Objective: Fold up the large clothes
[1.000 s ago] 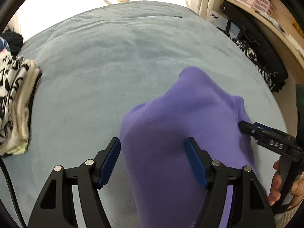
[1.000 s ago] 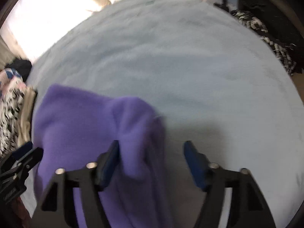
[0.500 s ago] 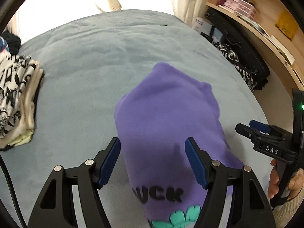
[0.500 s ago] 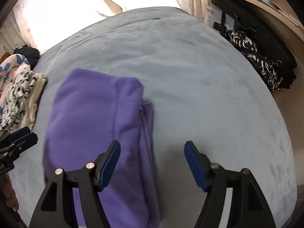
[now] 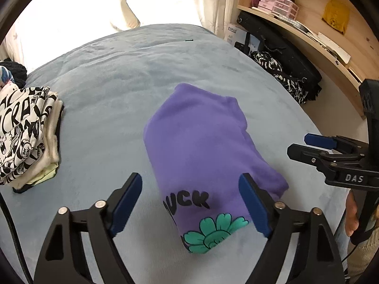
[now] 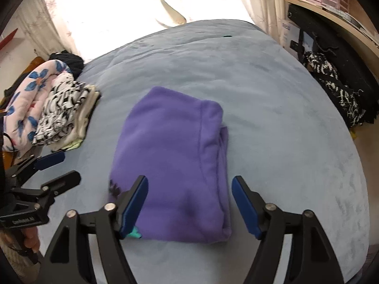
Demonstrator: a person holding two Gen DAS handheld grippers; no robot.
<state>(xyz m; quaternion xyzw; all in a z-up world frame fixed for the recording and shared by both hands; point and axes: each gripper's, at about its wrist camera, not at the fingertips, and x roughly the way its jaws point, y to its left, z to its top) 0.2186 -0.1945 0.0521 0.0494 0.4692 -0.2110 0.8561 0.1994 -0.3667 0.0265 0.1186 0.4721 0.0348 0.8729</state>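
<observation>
A purple fleece garment (image 5: pixel 203 146) lies folded into a compact rectangle on the blue-grey bed (image 5: pixel 113 90). Black lettering and a green flower print show at its near end. It also shows in the right wrist view (image 6: pixel 170 165). My left gripper (image 5: pixel 191 203) is open and empty, held above the garment's near end. My right gripper (image 6: pixel 189 203) is open and empty above the near edge. Each gripper shows in the other's view: the right gripper (image 5: pixel 315 146) at the right, the left gripper (image 6: pixel 52 168) at the left.
A stack of folded clothes (image 5: pixel 26 130) lies at the bed's left side, also in the right wrist view (image 6: pixel 64 116), with a floral bundle (image 6: pixel 26 99) beyond it. Dark bags and patterned fabric (image 5: pixel 284 75) sit off the right edge under a wooden shelf (image 5: pixel 308 35).
Both grippers have pulled back and up from the purple garment, which now lies folded flat on the bed. The print at its near end has come into view.
</observation>
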